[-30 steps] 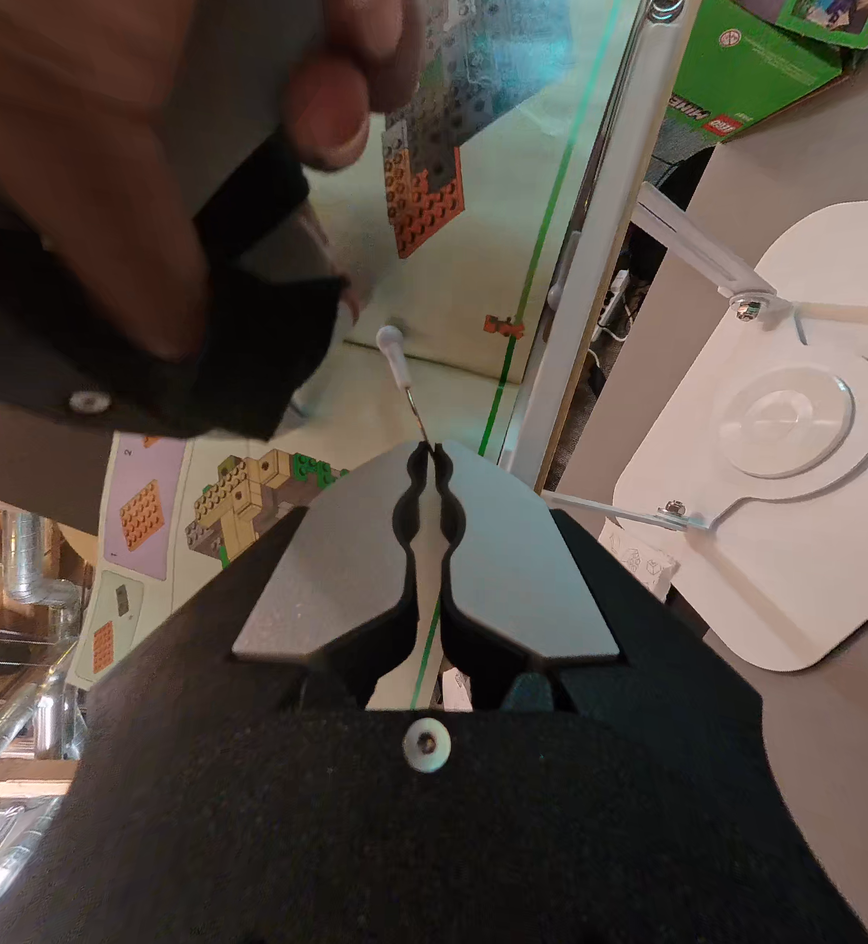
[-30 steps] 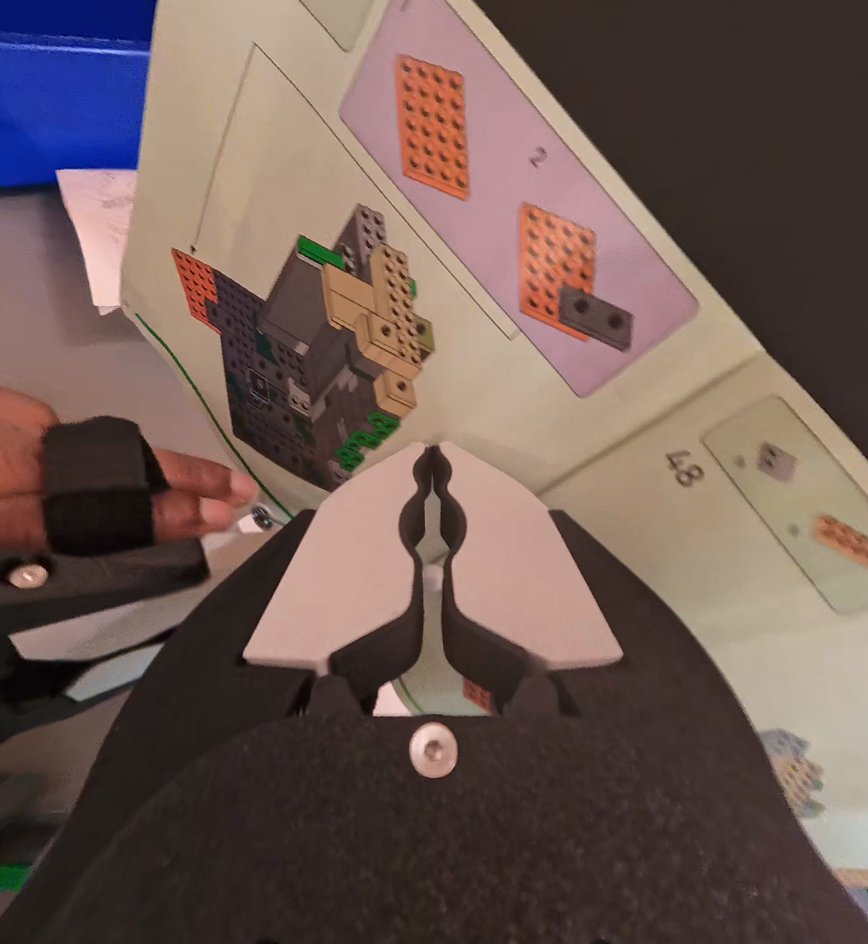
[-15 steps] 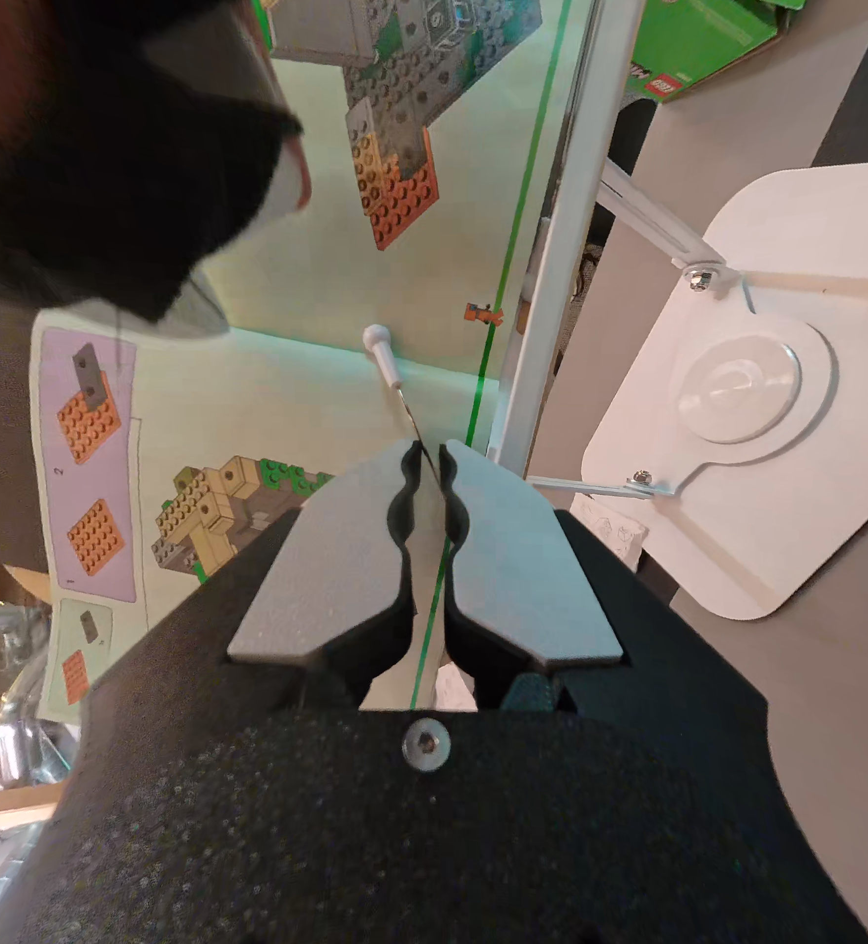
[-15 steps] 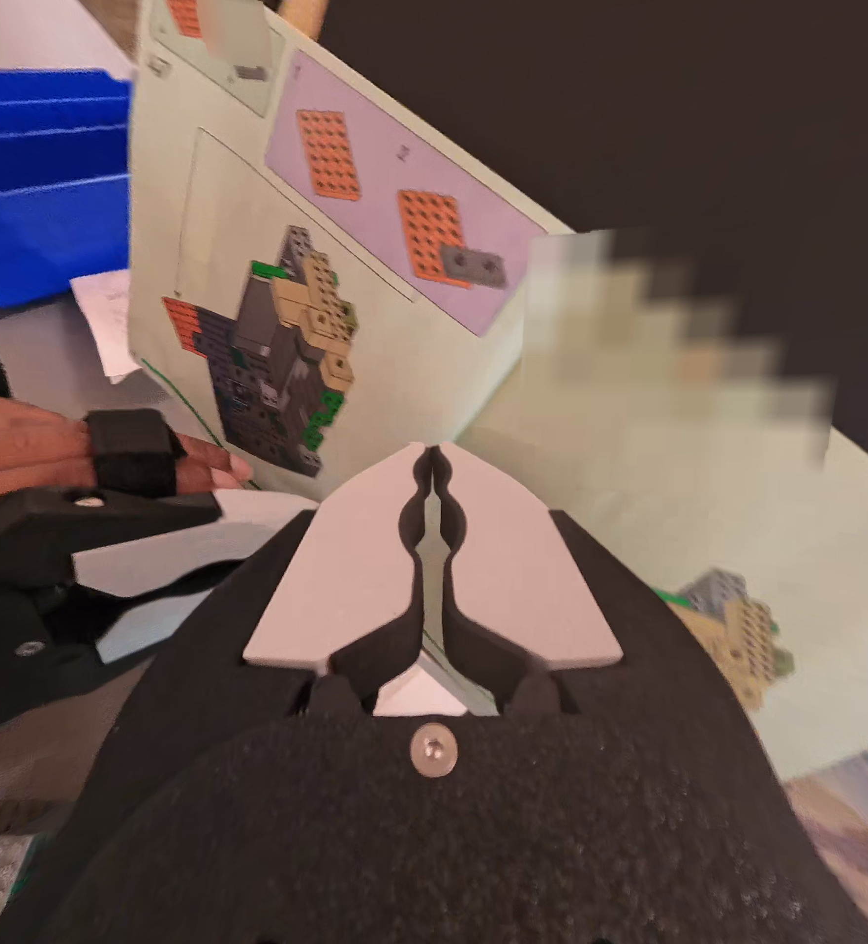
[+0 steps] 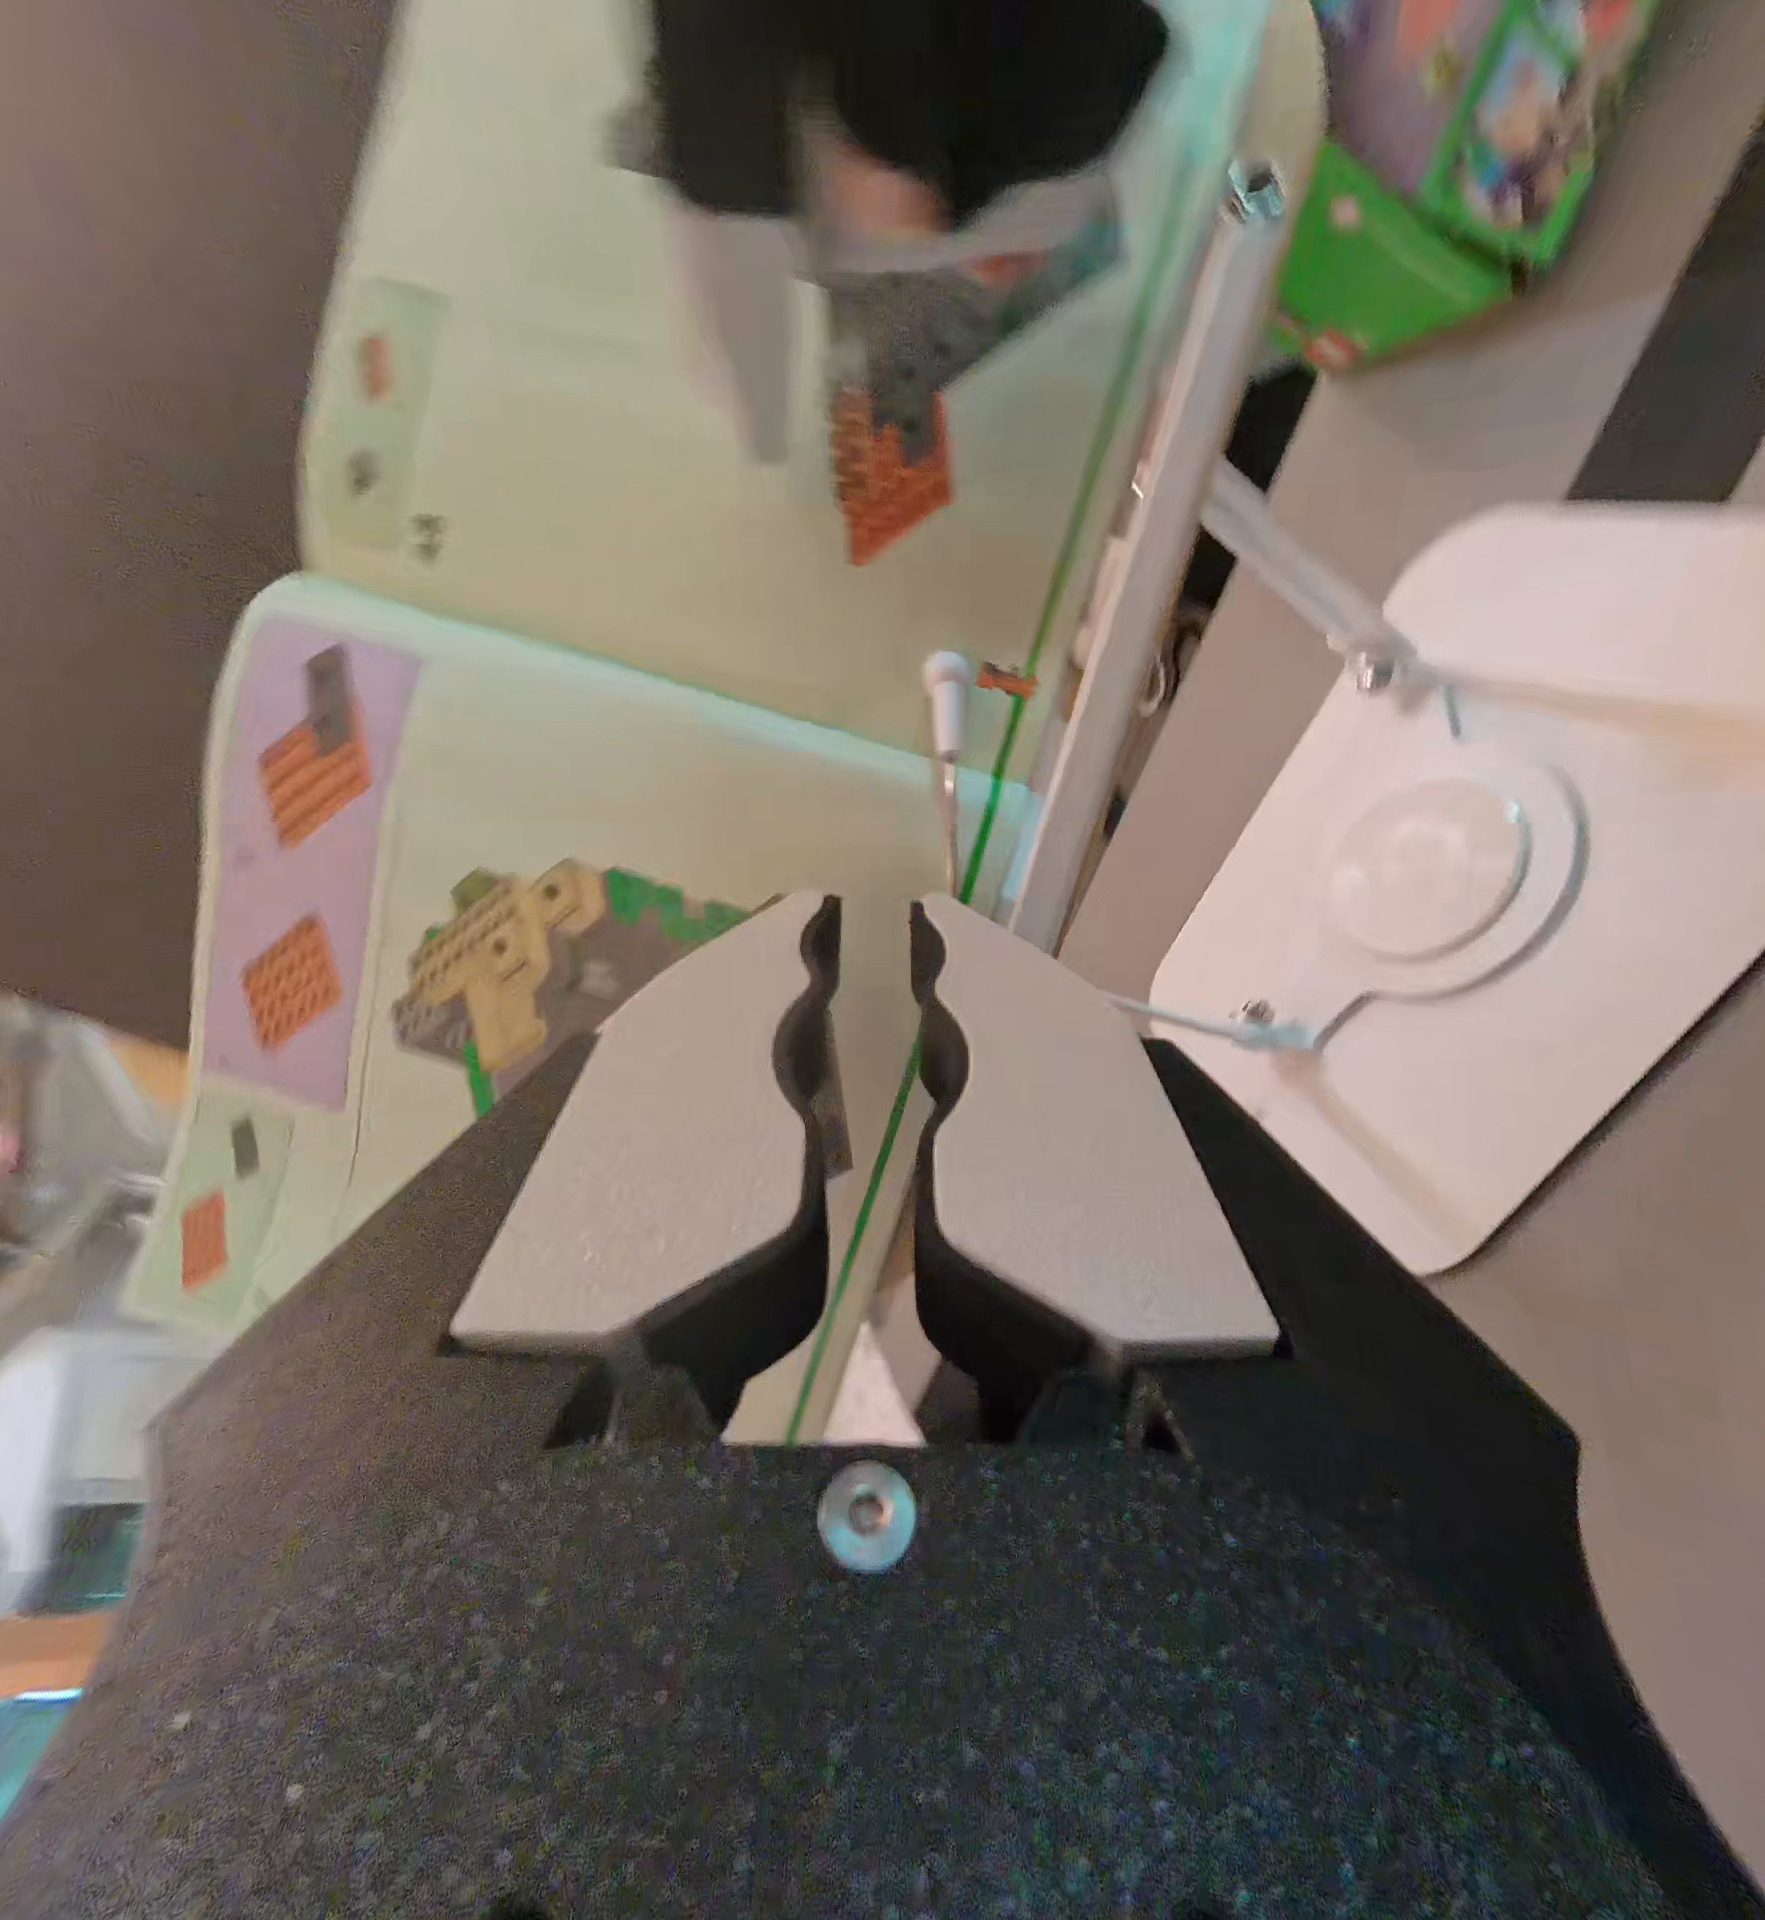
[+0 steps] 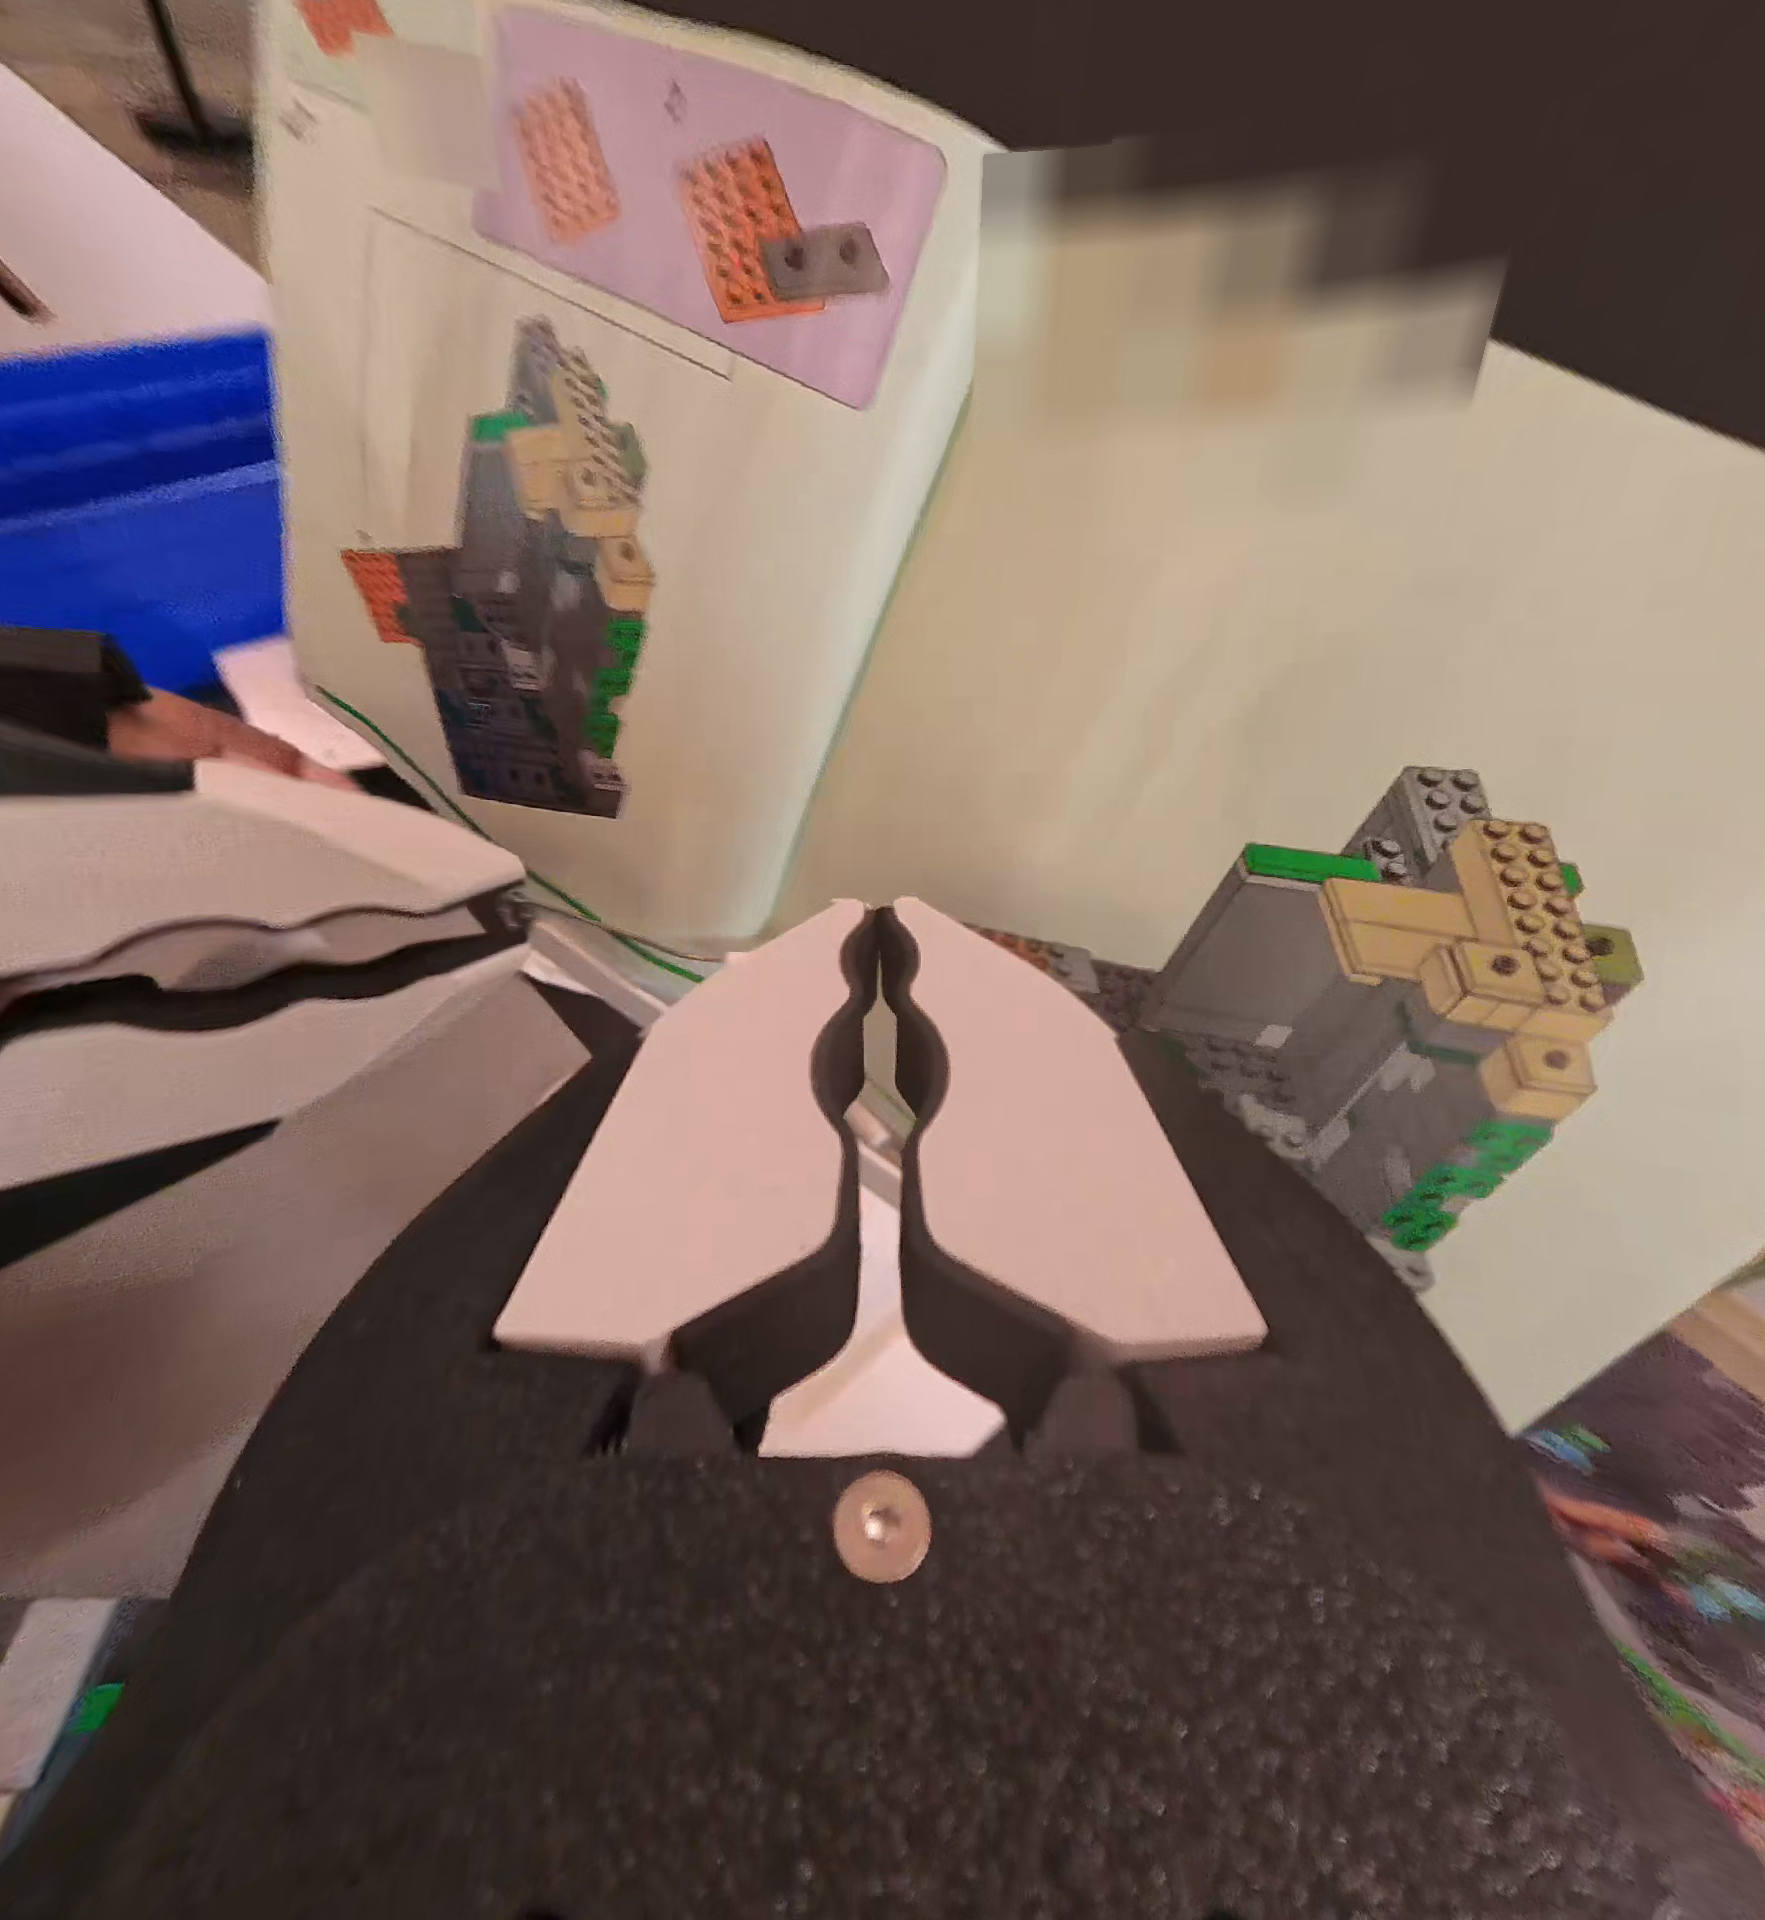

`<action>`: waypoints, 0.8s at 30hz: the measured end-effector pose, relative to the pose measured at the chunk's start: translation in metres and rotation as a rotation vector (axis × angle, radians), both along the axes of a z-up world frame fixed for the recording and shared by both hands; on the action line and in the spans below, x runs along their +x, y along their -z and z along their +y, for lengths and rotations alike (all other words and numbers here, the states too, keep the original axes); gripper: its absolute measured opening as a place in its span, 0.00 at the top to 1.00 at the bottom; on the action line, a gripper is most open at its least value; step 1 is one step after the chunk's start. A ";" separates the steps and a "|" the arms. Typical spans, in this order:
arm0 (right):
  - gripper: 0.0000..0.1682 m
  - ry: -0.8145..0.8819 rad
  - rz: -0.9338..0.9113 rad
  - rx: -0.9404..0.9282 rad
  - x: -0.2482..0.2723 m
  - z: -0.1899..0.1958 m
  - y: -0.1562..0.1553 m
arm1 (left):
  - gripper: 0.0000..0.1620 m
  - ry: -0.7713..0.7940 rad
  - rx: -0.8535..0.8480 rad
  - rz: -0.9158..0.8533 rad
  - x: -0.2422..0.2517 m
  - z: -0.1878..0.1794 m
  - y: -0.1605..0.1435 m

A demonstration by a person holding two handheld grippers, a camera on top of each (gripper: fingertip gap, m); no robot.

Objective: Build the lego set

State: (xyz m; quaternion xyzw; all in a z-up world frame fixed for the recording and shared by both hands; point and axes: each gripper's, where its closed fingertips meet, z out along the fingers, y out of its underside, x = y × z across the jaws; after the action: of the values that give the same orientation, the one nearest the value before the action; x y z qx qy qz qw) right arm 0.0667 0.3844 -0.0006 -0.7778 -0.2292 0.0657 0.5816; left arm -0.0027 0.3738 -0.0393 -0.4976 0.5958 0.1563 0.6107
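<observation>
The instruction booklet [image 6: 774, 582] stands open on a white stand, its pages showing a grey, tan and green model. My right gripper [image 6: 878, 912] is shut, apparently pinching the lower edge of the right-hand page [image 6: 1273, 675], which curves away from the fold. In the left wrist view the booklet [image 5: 597, 748] fills the middle and the right gripper is a dark blur at the top [image 5: 857, 125]. My left gripper [image 5: 873, 904] is slightly open and empty, just below the stand's white-tipped wire page holder [image 5: 945, 696]. It also shows at the left of the right wrist view [image 6: 504, 925].
The stand's white base plate [image 5: 1480, 935] and upright bar [image 5: 1158, 520] lie to the right of the left gripper. A green toy box [image 5: 1377, 281] sits behind it. A blue bin [image 6: 99, 499] stands left of the booklet. Another printed sheet [image 6: 1688, 1558] lies at the lower right. There is about 9 centimetres between the tips of the two grippers.
My left gripper has opened and let go of the wire page holder. My right gripper has swung the page further over, so more of the two pages shows.
</observation>
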 end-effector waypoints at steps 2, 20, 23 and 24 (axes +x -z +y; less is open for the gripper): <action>1.00 -0.033 0.068 0.084 -0.004 -0.016 -0.007 | 0.94 0.012 -0.067 -0.195 -0.009 -0.012 -0.016; 0.98 0.038 0.227 0.190 -0.022 -0.148 0.040 | 0.95 0.016 -0.450 -1.048 -0.107 -0.072 -0.018; 1.00 0.045 0.260 0.193 -0.023 -0.163 0.047 | 0.85 -0.048 -0.480 -1.042 -0.118 -0.077 0.002; 1.00 0.049 0.276 0.203 -0.022 -0.166 0.048 | 0.84 -0.060 -0.489 -1.052 -0.121 -0.078 0.005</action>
State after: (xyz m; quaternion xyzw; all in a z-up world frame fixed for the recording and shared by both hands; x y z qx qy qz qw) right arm 0.0444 0.2183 -0.0483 -0.7040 -0.1336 0.1339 0.6846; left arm -0.1241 0.2957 -0.0448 -0.6515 0.2166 -0.2370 0.6873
